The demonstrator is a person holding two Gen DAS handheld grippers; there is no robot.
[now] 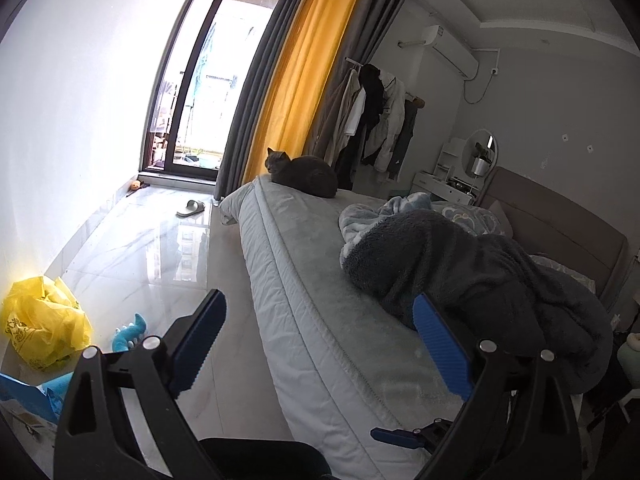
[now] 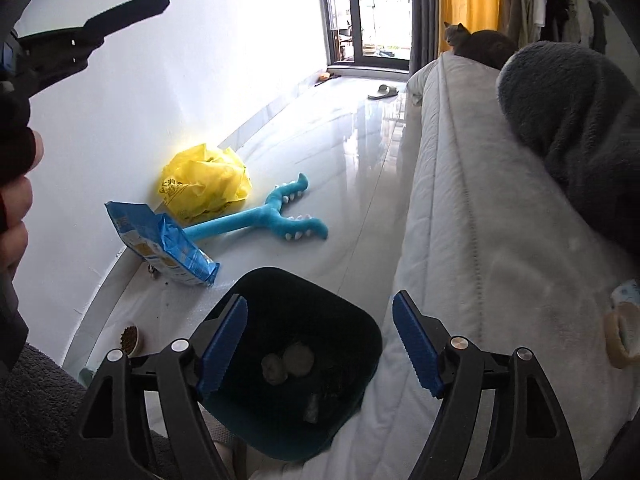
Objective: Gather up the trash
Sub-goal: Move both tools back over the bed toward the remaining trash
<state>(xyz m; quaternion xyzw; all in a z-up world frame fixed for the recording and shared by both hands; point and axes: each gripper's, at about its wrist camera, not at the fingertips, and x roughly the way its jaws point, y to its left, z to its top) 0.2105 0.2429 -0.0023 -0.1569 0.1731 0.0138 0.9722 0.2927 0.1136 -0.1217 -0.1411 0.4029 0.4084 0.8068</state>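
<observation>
A dark bin stands on the floor beside the bed, with a few crumpled grey wads inside. My right gripper is open and empty, right above the bin's mouth. My left gripper is open and empty, held over the bed's edge; one of its fingers also shows in the right wrist view at the upper left. A crumpled yellow plastic bag lies on the floor by the wall, also seen in the left wrist view. A blue packet lies next to it.
A teal toothed toy lies on the floor. A bed with a dark fleece blanket and a grey cat fills the right. A slipper lies near the window. A food bowl stands by the wall. A tape roll rests on the bed.
</observation>
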